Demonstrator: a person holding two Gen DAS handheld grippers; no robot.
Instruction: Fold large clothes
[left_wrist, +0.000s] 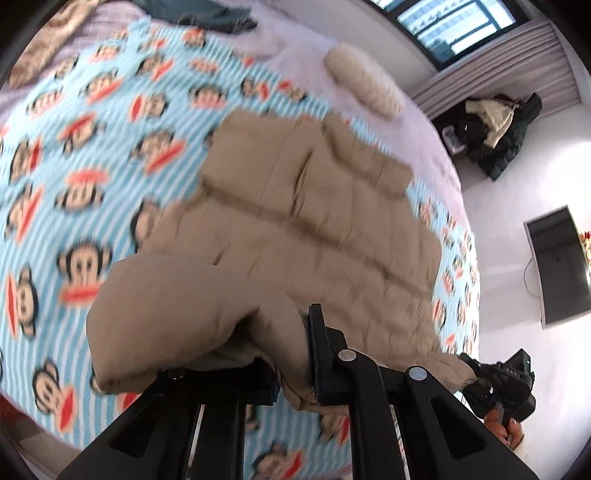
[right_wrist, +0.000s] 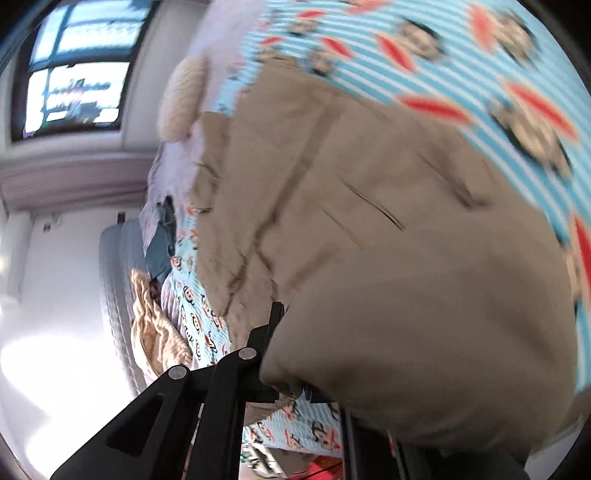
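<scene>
1. The jacket (left_wrist: 314, 206), tan and quilted, lies spread on the bed (left_wrist: 74, 155). The bed carries a blue-and-white striped sheet printed with monkey faces.
2. The left tongs (left_wrist: 291, 362) are closed on a bunched fold of the jacket at its near edge. The cloth bulges over the left finger and hides it. The right finger (left_wrist: 317, 347) is pressed against the fabric.
3. The right tongs (right_wrist: 291, 373) are also closed on the jacket. A thick roll of tan cloth covers the right-hand finger. Only the left finger (right_wrist: 275, 325) shows, flat against the cloth.
4. In the left wrist view the right tongs appear low at the right edge, at the jacket's other near corner (left_wrist: 454, 369). Part of a hand (left_wrist: 506, 424) shows beneath them.
5. Both near corners of the jacket are raised off the sheet. The far part of the jacket rests on the bed.
6. Both views are motion-blurred; stitching and seams read as smeared dark lines.
7. A cream pillow (left_wrist: 364, 79) lies beyond the jacket on a pale lilac cover. A dark teal garment (left_wrist: 195, 14) sits at the far edge of the bed.
8. A window (left_wrist: 454, 26) is at the top right of the left view, with a pile of dark clothes (left_wrist: 495, 133) on the floor below it.
9. A beige knitted cloth (right_wrist: 155, 325) lies at the bed's edge in the right view.
</scene>
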